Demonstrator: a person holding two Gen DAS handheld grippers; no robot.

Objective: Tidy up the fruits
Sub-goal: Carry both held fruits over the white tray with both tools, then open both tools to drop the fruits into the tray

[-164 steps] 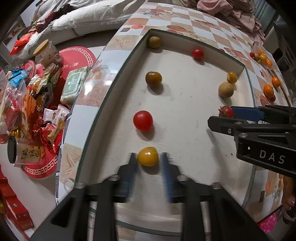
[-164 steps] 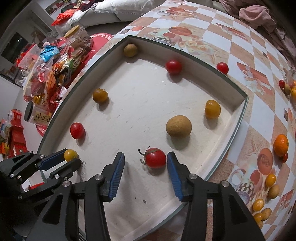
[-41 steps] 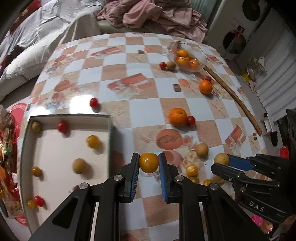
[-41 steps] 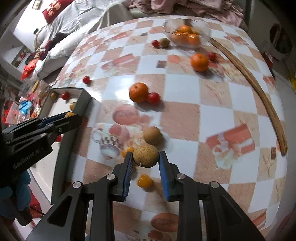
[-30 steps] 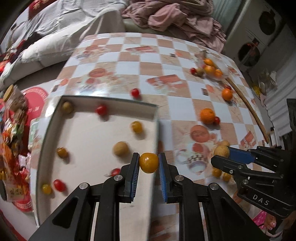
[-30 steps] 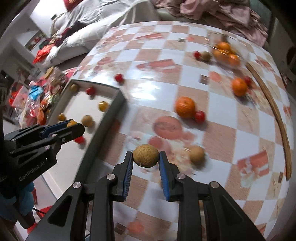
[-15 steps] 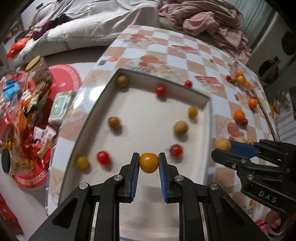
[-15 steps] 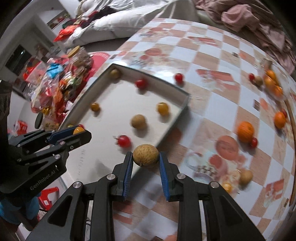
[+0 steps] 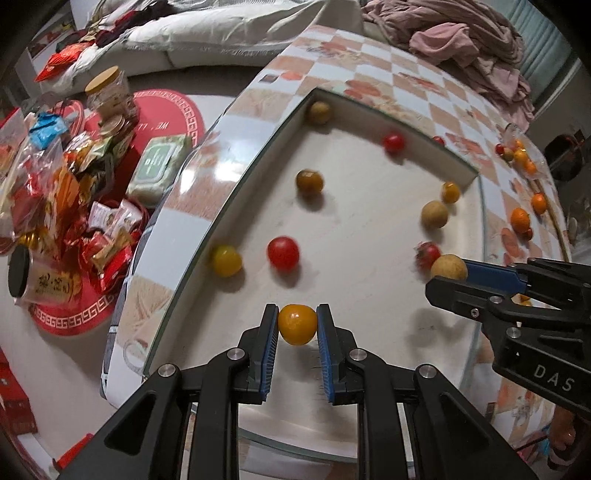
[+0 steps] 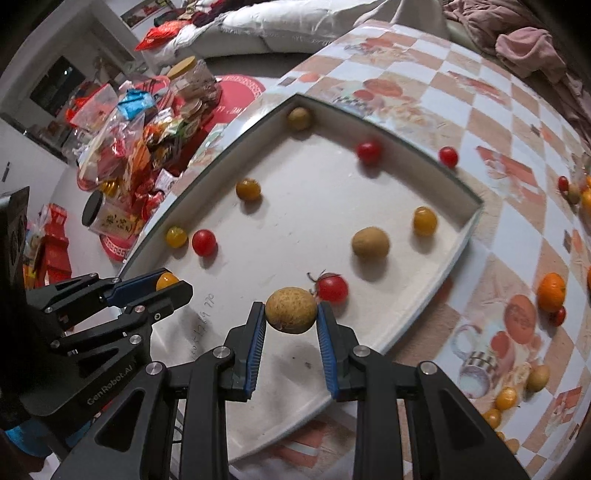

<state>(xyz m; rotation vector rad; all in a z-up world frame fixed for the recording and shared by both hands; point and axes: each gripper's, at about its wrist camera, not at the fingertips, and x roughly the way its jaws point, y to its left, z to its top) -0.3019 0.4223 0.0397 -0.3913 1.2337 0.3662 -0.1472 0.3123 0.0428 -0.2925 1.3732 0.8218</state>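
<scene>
Room: sofa (image 9: 229,33) behind table, pink clothes (image 9: 461,40) heaped at far edge, snack packets (image 9: 62,192) piled on floor to left

Checkered table (image 10: 498,129) carries white tray (image 9: 362,206) with fruits scattered inside

Left gripper (image 9: 297,325) clamps yellow fruit (image 9: 297,324) over tray's near end

Right gripper (image 10: 291,312) clamps brown fruit (image 10: 291,310) over tray, beside red tomato (image 10: 333,288)

Bare tray (image 9: 354,236) centre, fruit-ringed

Checkered table (image 9: 373,79), sofa (image 9: 229,33) (snack-strewn floor (image 9: 55,177))
</scene>
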